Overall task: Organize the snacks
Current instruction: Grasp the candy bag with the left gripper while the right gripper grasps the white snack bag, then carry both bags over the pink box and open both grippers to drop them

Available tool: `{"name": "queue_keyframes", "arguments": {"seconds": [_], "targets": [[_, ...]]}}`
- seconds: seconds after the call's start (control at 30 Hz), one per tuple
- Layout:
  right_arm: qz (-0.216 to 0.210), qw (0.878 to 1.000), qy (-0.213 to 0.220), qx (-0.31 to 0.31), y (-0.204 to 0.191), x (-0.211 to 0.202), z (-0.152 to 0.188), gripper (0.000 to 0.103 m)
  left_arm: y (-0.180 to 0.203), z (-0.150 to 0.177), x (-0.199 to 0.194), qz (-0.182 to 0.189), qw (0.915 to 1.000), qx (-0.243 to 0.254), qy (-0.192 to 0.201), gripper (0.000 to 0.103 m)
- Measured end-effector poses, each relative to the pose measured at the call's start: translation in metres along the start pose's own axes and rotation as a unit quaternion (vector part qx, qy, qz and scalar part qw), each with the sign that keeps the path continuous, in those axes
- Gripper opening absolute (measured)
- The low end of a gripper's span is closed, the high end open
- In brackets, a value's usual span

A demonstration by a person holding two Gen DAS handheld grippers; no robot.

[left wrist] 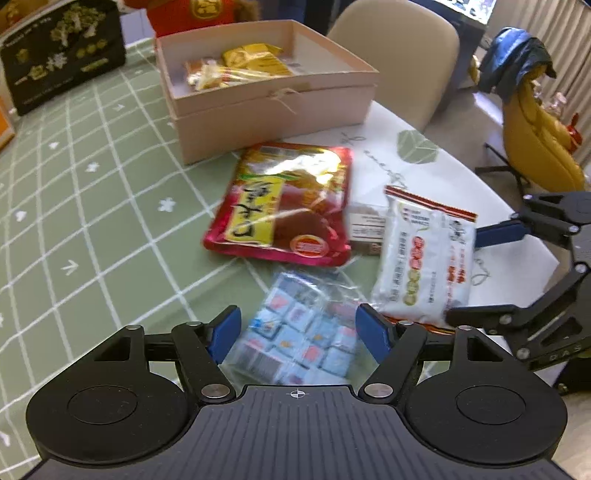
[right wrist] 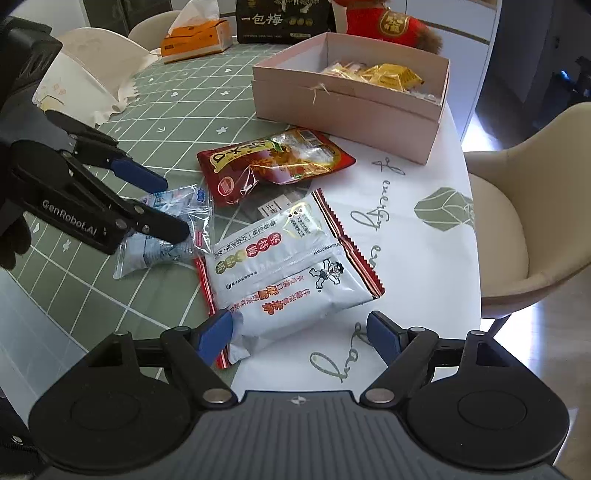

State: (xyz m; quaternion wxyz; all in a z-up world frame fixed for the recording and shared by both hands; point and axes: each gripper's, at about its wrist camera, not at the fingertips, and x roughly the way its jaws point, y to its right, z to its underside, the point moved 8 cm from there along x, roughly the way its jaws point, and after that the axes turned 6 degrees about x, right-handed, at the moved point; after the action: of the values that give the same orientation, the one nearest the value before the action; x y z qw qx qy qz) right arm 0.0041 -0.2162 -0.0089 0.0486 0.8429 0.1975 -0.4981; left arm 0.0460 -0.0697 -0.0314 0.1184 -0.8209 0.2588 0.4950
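Note:
A clear bag of blue-and-white candies [left wrist: 299, 332] lies on the table between the open fingers of my left gripper [left wrist: 299, 332]; it also shows in the right wrist view [right wrist: 166, 229] with the left gripper [right wrist: 173, 206] around it. A white snack bag [right wrist: 288, 273] lies in front of my open right gripper [right wrist: 301, 336]; it shows in the left wrist view [left wrist: 424, 258] too, with the right gripper [left wrist: 469, 273] beside it. A red snack pouch [left wrist: 288, 203] [right wrist: 273, 162] lies near the pink box [left wrist: 266, 110] [right wrist: 351, 107], which holds yellow packets [left wrist: 255, 59].
A small dark packet [left wrist: 365, 225] lies under the pouches. A black gift box [right wrist: 280, 18], an orange tissue box [right wrist: 195, 38] and a white paper holder [right wrist: 92, 74] stand at the far side. Beige chairs [right wrist: 528, 221] stand by the table edge [right wrist: 476, 280].

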Motion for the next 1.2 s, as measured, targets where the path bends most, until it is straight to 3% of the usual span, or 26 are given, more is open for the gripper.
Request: {"name": "queue_keyframes", "arguments": {"seconds": [0.13, 0.3, 0.37, 0.4, 0.47, 0.53, 0.63, 0.7, 0.77, 0.87, 0.93, 1.07, 1.2], "targets": [[0.000, 1.000, -0.005, -0.001, 0.001, 0.003, 0.003, 0.084, 0.012, 0.003, 0.006, 0.003, 0.9997, 0.023, -0.004, 0.082], [0.003, 1.000, -0.005, -0.007, 0.000, 0.004, 0.002, 0.084, 0.025, 0.010, 0.006, -0.024, 0.9978, 0.061, -0.011, 0.083], [0.009, 1.000, -0.002, -0.012, 0.001, 0.004, 0.000, 0.084, 0.029, 0.015, 0.004, -0.034, 0.9973, 0.065, -0.011, 0.082], [0.015, 1.000, 0.001, -0.014, 0.003, 0.003, -0.001, 0.084, 0.028, 0.016, 0.003, -0.040, 0.9974, 0.060, -0.005, 0.075], [0.025, 1.000, 0.009, -0.015, 0.006, 0.002, -0.005, 0.084, 0.020, 0.018, -0.002, -0.045, 0.9987, 0.021, 0.010, 0.070], [0.020, 1.000, 0.012, -0.003, 0.008, 0.001, -0.011, 0.084, 0.007, 0.021, -0.007, -0.036, 0.9974, -0.057, 0.024, 0.069], [0.002, 0.999, 0.015, 0.041, 0.011, 0.004, -0.024, 0.084, -0.012, 0.029, -0.016, -0.026, 0.9812, -0.186, 0.045, 0.068], [0.001, 0.997, 0.014, 0.081, 0.014, 0.009, -0.035, 0.084, -0.016, 0.033, -0.020, -0.019, 0.9709, -0.233, 0.052, 0.068], [-0.005, 0.993, 0.012, 0.116, 0.016, 0.012, -0.043, 0.084, -0.014, 0.036, -0.022, -0.016, 0.9676, -0.246, 0.055, 0.068], [-0.018, 0.991, 0.011, 0.133, 0.015, 0.018, -0.046, 0.084, -0.006, 0.039, -0.023, -0.026, 0.9714, -0.230, 0.053, 0.069], [-0.023, 0.994, -0.007, 0.104, 0.006, 0.026, -0.041, 0.084, -0.001, 0.038, -0.022, -0.035, 0.9738, -0.219, 0.052, 0.069], [-0.002, 0.999, -0.028, -0.019, -0.011, 0.026, -0.015, 0.087, 0.004, 0.037, -0.023, -0.037, 0.9748, -0.215, 0.044, 0.069], [0.044, 0.991, 0.005, -0.124, -0.005, 0.010, 0.004, 0.086, 0.009, 0.038, -0.022, -0.033, 0.9755, -0.215, 0.034, 0.069]]}}
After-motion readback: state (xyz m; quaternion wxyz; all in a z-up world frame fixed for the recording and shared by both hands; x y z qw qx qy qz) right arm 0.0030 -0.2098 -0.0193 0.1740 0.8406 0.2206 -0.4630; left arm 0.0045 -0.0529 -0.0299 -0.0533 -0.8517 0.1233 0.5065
